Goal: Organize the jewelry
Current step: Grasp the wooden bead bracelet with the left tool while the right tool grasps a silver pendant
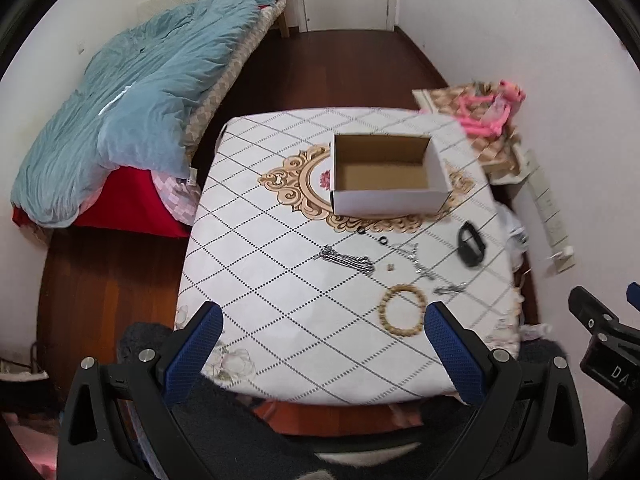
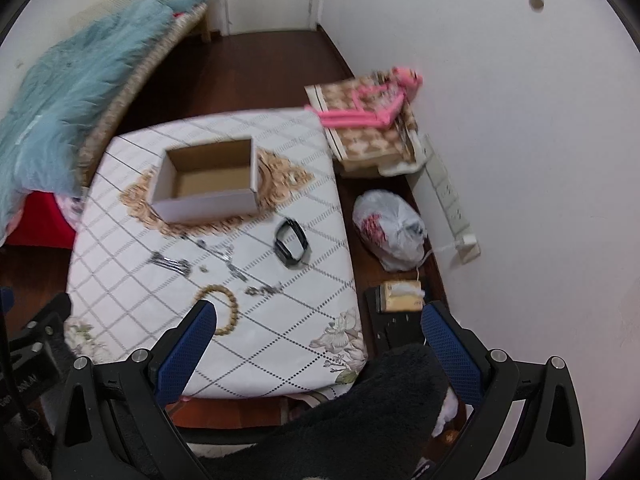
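An open empty cardboard box (image 1: 382, 176) (image 2: 208, 184) stands mid-table. In front of it lie a silver chain (image 1: 347, 261) (image 2: 171, 264), a wooden bead bracelet (image 1: 401, 315) (image 2: 226, 309), a black band (image 1: 471, 243) (image 2: 292, 243), two small black rings (image 1: 372, 236), a tiny charm (image 1: 390, 267) and other silver pieces (image 1: 420, 260) (image 2: 264, 290). My left gripper (image 1: 324, 344) is open and empty, high above the table's near edge. My right gripper (image 2: 318, 338) is open and empty, above the table's near right corner.
The table (image 1: 260, 280) (image 2: 304, 208) has a white diamond-patterned cloth. A bed with a blue quilt (image 1: 132, 112) lies to the left. On the right are a patterned box with pink hangers (image 2: 368, 120), a plastic bag (image 2: 390, 228), a power strip (image 2: 450, 200) and the wall.
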`<state>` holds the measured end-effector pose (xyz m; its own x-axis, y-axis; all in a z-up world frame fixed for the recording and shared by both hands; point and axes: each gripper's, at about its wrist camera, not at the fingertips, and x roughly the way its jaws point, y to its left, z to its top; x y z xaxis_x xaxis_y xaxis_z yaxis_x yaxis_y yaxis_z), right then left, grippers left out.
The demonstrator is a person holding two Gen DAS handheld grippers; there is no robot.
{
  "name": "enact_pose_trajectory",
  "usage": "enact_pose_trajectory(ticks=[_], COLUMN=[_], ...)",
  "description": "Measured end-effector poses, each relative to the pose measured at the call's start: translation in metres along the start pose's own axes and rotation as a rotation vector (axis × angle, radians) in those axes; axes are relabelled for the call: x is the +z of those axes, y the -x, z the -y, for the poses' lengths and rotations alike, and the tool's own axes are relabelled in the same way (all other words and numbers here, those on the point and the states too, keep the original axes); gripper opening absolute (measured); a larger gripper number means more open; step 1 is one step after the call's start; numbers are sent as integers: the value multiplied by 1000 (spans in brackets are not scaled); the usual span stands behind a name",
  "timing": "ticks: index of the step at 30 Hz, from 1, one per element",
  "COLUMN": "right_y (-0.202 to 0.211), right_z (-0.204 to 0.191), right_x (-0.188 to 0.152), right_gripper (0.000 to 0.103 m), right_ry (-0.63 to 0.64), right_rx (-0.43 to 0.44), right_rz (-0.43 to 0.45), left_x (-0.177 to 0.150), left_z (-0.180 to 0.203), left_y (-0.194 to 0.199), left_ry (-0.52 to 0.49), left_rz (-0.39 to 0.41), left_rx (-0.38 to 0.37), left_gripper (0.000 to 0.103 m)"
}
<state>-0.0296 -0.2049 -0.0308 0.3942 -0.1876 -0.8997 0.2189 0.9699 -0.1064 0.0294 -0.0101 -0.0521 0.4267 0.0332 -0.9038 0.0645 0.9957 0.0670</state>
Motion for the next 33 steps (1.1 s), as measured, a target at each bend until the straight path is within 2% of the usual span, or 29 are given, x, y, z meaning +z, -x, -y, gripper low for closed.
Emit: enact_pose_trajectory(ticks=[4, 8, 11, 15, 17, 19, 23, 25, 28, 30, 31, 32, 33], right_y=[-64, -125, -160, -184, -194, -200, -206, -207, -212, -213, -213, -214, -214], right_z=[6, 8, 5, 3, 3, 4, 6, 6, 6, 5, 4, 4, 4], right_x=[-7, -20, -29, -37, -40, -41, -41, -41, -39, -39, -39, -39, -39], right_gripper=[102, 86, 79, 79, 78, 78, 78, 78, 78, 78, 78, 78, 78], right_ry=[-24, -56, -69, -81, -82, -84, -96, -97, -97, -97, -98, -99, -100], right_rx=[10, 50, 60, 69, 74, 81, 95, 99, 106, 110, 112, 115, 118], right_rz=[-92, -184, -239, -264, -277, -286, -300, -307, -310, -311, -311, -309, -307], left_x=[-2, -7, -8, -11, -13, -17, -24, -27, -28, -29, -28, -29, -29], left_z=[15, 32, 43, 56, 61, 63, 69, 69, 70, 73, 74, 74, 72], left_y=[-54, -101, -129, -166, -180, -192, -208, -210, -207, -202, -200, -199, -199], left_ry=[-51, -92, -109, -134, -143, -146, -169, -171, -174, -197, -204, -204, -193], left_rz=[-57, -135, -186, -259, -289, -326, -348, -347, -318, -275, -265, -269, -272], left_rx=[29, 34, 20, -10, -13, -28, -65, -97, -123, -134, -139, -152, -167], left_gripper=[103, 102, 102, 99, 88, 83, 81, 69, 58, 34, 11, 7, 7])
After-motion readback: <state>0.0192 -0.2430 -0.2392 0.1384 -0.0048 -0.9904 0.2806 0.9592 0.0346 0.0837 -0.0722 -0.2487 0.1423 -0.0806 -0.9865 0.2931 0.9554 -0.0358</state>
